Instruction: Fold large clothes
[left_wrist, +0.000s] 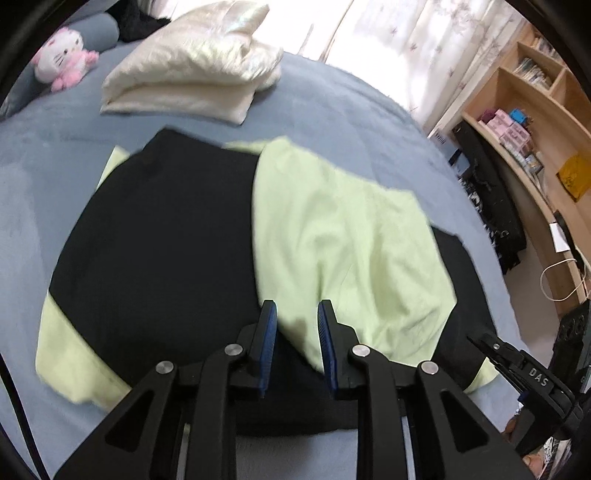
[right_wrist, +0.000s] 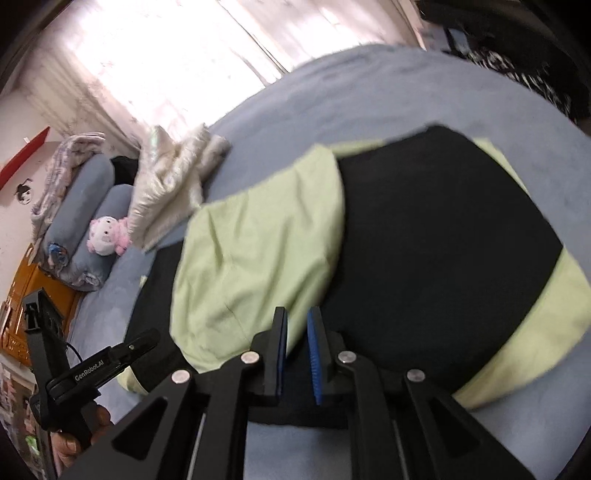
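Observation:
A large black garment (left_wrist: 166, 240) with light-green sleeves lies spread on the blue bed (left_wrist: 351, 110). One green sleeve (left_wrist: 332, 229) is folded across its black body. My left gripper (left_wrist: 297, 314) hovers over the near hem where black meets green, its blue pads apart and nothing pinched between them. Off to the right in this view is the tip of the right gripper (left_wrist: 480, 341). In the right wrist view the same garment (right_wrist: 443, 240) and folded sleeve (right_wrist: 258, 258) lie below my right gripper (right_wrist: 297, 317), whose pads stand a narrow gap apart, empty. The left gripper (right_wrist: 144, 339) shows at lower left.
A folded cream blanket (left_wrist: 192, 62) and a pink plush toy (left_wrist: 64, 55) lie at the far end of the bed, with blue pillows (right_wrist: 88, 199) behind. A wooden bookshelf (left_wrist: 535, 110) and dark bags (left_wrist: 491, 206) stand past the bed's right edge. A hand (right_wrist: 70, 443) holds the left gripper.

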